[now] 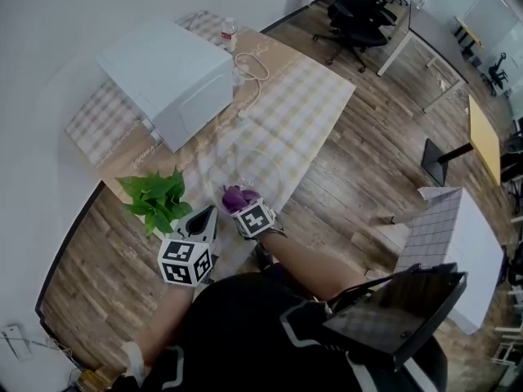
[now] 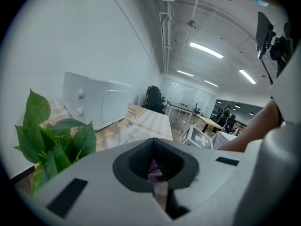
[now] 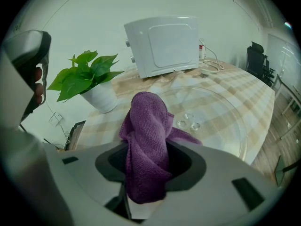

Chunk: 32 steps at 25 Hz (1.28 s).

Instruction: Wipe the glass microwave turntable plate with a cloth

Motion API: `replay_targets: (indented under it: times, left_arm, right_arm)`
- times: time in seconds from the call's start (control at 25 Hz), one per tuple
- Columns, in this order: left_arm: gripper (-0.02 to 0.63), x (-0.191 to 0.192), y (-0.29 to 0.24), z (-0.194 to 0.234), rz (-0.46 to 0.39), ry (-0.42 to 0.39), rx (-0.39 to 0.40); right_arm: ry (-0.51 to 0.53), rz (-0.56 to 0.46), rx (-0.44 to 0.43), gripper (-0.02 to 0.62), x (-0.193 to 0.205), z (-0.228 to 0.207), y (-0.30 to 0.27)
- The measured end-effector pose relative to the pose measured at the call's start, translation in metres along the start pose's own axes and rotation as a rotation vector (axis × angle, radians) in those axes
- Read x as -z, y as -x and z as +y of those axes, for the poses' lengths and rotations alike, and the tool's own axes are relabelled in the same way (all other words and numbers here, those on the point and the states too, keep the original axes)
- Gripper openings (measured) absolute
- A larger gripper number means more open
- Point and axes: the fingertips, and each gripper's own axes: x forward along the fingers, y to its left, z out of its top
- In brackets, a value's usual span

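Right tool (image 3: 143, 185) pinching purple cloth (image 3: 146, 135), checked tablecloth (image 1: 304, 104), wood floor (image 1: 368, 162)

Glass plate (image 3: 214, 108), clear and round, lying flat on the checked table (image 1: 310, 96); cloth (image 3: 146, 145), purple and bunched, clamped in the right gripper (image 1: 243, 205) above the plate's near edge

A white microwave (image 1: 167, 76) stands on the checked tablecloth (image 1: 306, 104), a green plant (image 1: 155, 198) near it, office chairs (image 1: 359, 6) behind.

Around me a plain white wall (image 1: 49, 23) meets a brown wood-plank floor (image 1: 368, 162); black wheeled office chairs (image 1: 359, 11) stand far off, under long white ceiling strip lights (image 2: 207, 51).
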Motion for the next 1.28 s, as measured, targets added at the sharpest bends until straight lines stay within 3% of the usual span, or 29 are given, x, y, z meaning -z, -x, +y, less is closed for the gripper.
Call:
replay_targets:
  times: [1.28]
  left_arm:
    - [0.003,-0.008,-0.022,-0.027,0.02,-0.053,0.151]
  right_arm:
    - [-0.206,-0.009,0.162,0.189,0.049,-0.058,0.046]
